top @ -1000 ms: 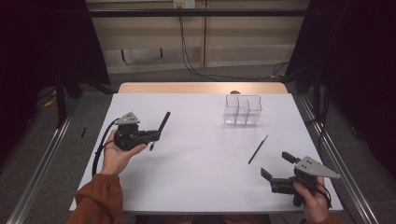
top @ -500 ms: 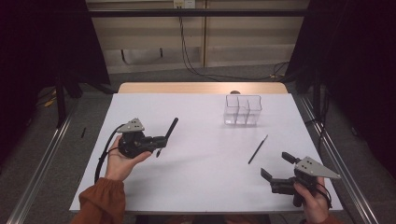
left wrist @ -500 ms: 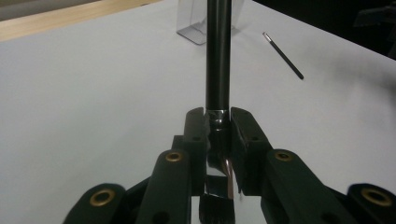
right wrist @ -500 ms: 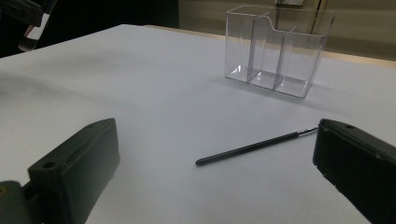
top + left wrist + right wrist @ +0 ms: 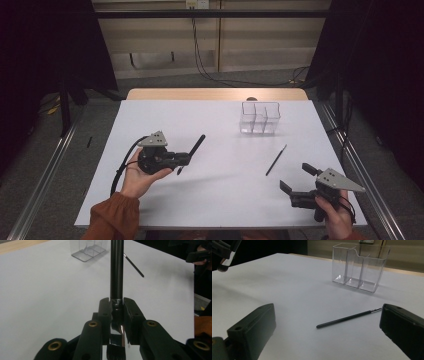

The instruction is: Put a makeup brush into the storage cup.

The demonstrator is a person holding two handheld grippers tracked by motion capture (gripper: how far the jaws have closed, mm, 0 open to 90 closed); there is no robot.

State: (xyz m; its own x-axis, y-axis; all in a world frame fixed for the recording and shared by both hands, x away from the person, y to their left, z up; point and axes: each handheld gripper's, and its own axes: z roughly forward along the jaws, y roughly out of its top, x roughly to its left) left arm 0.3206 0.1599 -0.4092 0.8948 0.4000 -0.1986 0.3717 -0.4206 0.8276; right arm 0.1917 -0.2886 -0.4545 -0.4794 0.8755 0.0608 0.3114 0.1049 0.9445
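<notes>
Table [image 5: 150, 120]: I count one, white-topped, across the middle of the high view, its far wooden edge at upper centre.
Organizer [image 5: 259, 118]: one, clear plastic, standing upright right of centre in the upper part of the tabletop. I read three compartments in a row from my right gripper view, where it sits upper right [image 5: 361, 266]. I see nothing in them.
Grippers: two, one in each hand.
Left gripper [image 5: 186, 158]: lower left of centre in the high view, raised off the table. Its jaws are clamped tight on the thick brush. In my left gripper view the pads pinch the brush at its metal collar, just above the bristles, at bottom centre.
Right gripper [image 5: 295, 178]: lower right corner of the high view, low over the table. Its jaws stand wide apart with nothing between the pads; in my right gripper view they frame the thin brush without touching it.
Brushes: two in all.
Thick brush [image 5: 116, 270]: one, black handle, held by the left gripper. The handle runs straight up the centre of the left gripper view; in the high view it slants up and right from the jaws [image 5: 196, 145].
Thin brush [image 5: 276, 160]: one, slim and dark, lying flat on the table between the organizer and the right gripper, apart from both. It shows at lower centre of my right gripper view [image 5: 347, 318] with its pale tip to the right.
</notes>
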